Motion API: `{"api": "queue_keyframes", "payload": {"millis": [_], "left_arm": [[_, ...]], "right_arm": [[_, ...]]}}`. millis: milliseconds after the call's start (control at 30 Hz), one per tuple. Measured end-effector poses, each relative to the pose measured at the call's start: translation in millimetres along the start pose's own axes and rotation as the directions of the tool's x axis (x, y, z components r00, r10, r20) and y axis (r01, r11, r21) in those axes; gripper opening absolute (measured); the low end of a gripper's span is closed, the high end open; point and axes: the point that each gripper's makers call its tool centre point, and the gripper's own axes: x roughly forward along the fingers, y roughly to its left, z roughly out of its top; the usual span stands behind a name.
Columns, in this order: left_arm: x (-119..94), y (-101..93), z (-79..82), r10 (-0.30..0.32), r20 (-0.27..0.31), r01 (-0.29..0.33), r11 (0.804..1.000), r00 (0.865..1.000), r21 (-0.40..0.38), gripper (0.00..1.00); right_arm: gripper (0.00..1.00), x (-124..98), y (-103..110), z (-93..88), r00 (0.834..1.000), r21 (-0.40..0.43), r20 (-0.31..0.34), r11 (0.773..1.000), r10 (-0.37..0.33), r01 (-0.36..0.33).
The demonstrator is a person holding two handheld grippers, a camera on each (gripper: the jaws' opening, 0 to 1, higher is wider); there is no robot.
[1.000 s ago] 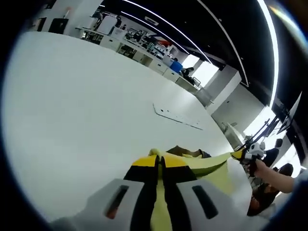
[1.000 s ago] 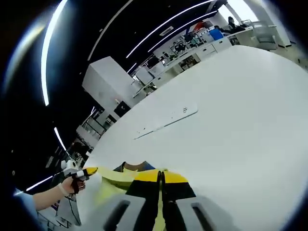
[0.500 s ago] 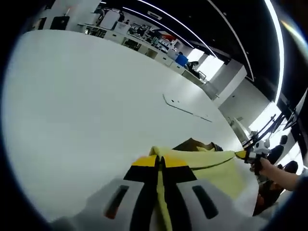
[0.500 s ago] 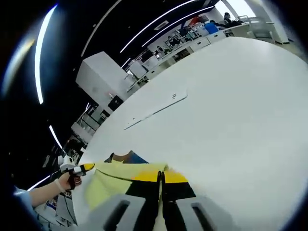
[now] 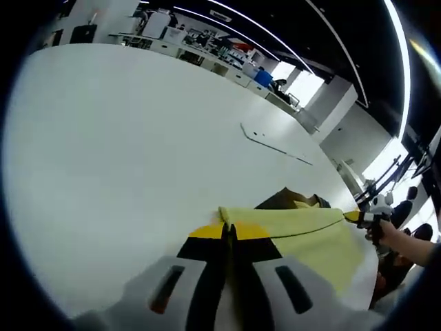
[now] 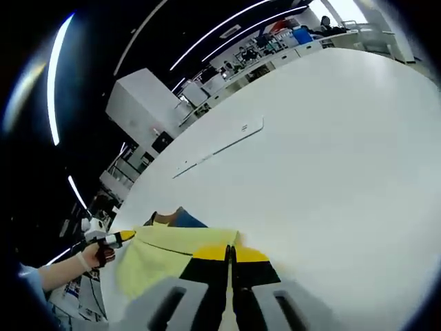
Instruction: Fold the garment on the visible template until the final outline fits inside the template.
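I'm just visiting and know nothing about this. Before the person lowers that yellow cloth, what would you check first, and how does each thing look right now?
1. Left gripper grips the yellow garment: ok, jaws closed on its edge.
2. Right gripper grips the garment: ok, jaws closed on its edge.
3. Edge between the two grippers taut: ok, it runs nearly straight.
4. White table free beyond the garment: ok, only a flat white strip lies far off.
5. Template under the garment: cannot tell, no outline shows.
6. Garment fully on the table: cannot tell, its lower part is hidden behind the grippers.
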Motion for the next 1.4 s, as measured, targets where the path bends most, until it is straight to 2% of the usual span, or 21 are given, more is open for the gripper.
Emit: {"api": "queue_keyframes", "payload": {"millis": [133, 233, 367, 433, 500, 567, 700, 767, 833, 867, 933, 1000, 1033, 1067, 1167, 1200, 1267, 1300, 1333, 1367, 1400], "left_arm": [[0.5, 1.4, -0.3, 0.002, -0.001, -0.002, 1.000, 1.000, 0.000, 0.00], [0.5, 0.7, 0.3, 0.003, -0.003, -0.003, 0.999, 1.000, 0.037, 0.00], [-1.2, -6.5, 5.9, -0.037, 0.021, 0.033, 0.986, 0.999, 0.165, 0.00], [-3.4, -8.0, 7.0, -0.040, 0.015, 0.037, 0.986, 0.999, 0.160, 0.00], [-5.9, -9.3, 13.4, -0.047, 0.034, 0.039, 0.979, 0.998, 0.201, 0.00], [-9.7, -11.9, 16.9, -0.060, 0.037, 0.051, 0.976, 0.998, 0.210, 0.01], [-16.9, -14.7, 22.7, -0.071, 0.040, 0.056, 0.954, 0.997, 0.296, 0.09], [-20.2, -16.9, 23.6, -0.078, 0.036, 0.062, 0.940, 0.996, 0.335, 0.13], [-22.9, -17.3, 23.7, -0.075, 0.021, 0.060, 0.915, 0.997, 0.398, 0.17], [-23.8, -17.4, 23.5, -0.071, 0.013, 0.058, 0.899, 0.997, 0.435, 0.20], [-25.6, -17.1, 22.6, -0.048, -0.008, 0.045, 0.839, 0.999, 0.542, 0.24], [-27.3, -21.4, 21.4, -0.054, -0.023, 0.057, 0.808, 0.998, 0.586, 0.24], [-27.8, -22.2, 21.2, -0.046, -0.032, 0.056, 0.782, 0.998, 0.621, 0.24], [-28.2, -21.8, 21.4, -0.037, -0.037, 0.053, 0.758, 0.999, 0.650, 0.25], [-28.2, -23.7, 21.7, -0.020, -0.055, 0.054, 0.683, 0.998, 0.729, 0.24], [-28.2, -22.8, 22.0, 0.000, -0.062, 0.047, 0.636, 0.998, 0.770, 0.23], [-27.2, -24.8, 21.0, 0.006, -0.075, 0.058, 0.578, 0.997, 0.814, 0.22], [-26.2, -24.3, 20.0, 0.020, -0.086, 0.061, 0.545, 0.996, 0.836, 0.22], [-25.5, -23.5, 19.8, 0.031, -0.092, 0.062, 0.522, 0.995, 0.851, 0.22], [-24.0, -23.7, 19.9, 0.039, -0.096, 0.065, 0.481, 0.995, 0.874, 0.22], [-23.1, -23.2, 19.1, 0.048, -0.105, 0.073, 0.448, 0.993, 0.891, 0.22]], "right_arm": [[0.00, 1.9, -1.4, -1.0, 1.000, -0.005, -0.004, 1.000, -0.006, 0.006], [0.00, 1.7, -0.9, -1.1, 1.000, -0.013, -0.004, 1.000, -0.006, 0.006], [0.00, -0.4, 4.8, 2.2, 1.000, -0.105, 0.005, 0.994, 0.014, -0.014], [0.00, -2.7, 8.0, 5.9, 1.000, -0.168, 0.018, 0.986, 0.023, -0.020], [0.00, -4.4, 7.7, 6.0, 1.000, -0.201, 0.015, 0.980, 0.007, -0.004], [0.04, -6.7, 10.8, 7.1, 1.000, -0.255, 0.016, 0.967, 0.018, -0.014], [0.16, -12.4, 16.5, 9.4, 0.999, -0.297, 0.015, 0.955, 0.031, -0.025], [0.21, -14.4, 17.5, 9.8, 1.000, -0.347, 0.008, 0.937, 0.027, -0.022], [0.28, -15.4, 17.0, 9.4, 1.000, -0.400, -0.004, 0.916, 0.016, -0.016], [0.30, -16.0, 18.9, 8.8, 1.000, -0.438, -0.014, 0.899, 0.019, -0.023], [0.31, -17.2, 19.7, 8.2, 1.000, -0.488, -0.025, 0.872, 0.007, -0.018], [0.31, -17.9, 21.0, 7.6, 0.999, -0.573, -0.040, 0.819, -0.010, -0.015], [0.30, -18.5, 20.2, 6.4, 0.998, -0.608, -0.051, 0.794, -0.031, -0.007], [0.30, -18.3, 20.1, 6.8, 0.998, -0.625, -0.050, 0.781, -0.042, 0.001], [0.28, -19.2, 17.5, 9.4, 0.995, -0.736, -0.055, 0.676, -0.088, 0.019], [0.28, -19.2, 17.1, 9.6, 0.993, -0.759, -0.059, 0.651, -0.098, 0.019], [0.26, -19.2, 15.3, 10.2, 0.990, -0.807, -0.063, 0.590, -0.124, 0.022], [0.25, -18.3, 14.0, 10.2, 0.988, -0.839, -0.066, 0.544, -0.141, 0.022], [0.24, -17.3, 14.3, 8.0, 0.986, -0.853, -0.081, 0.522, -0.146, 0.007], [0.24, -16.2, 13.2, 6.4, 0.983, -0.874, -0.093, 0.486, -0.161, -0.003], [0.23, -15.0, 13.4, 6.6, 0.982, -0.886, -0.092, 0.463, -0.166, -0.005]]}}
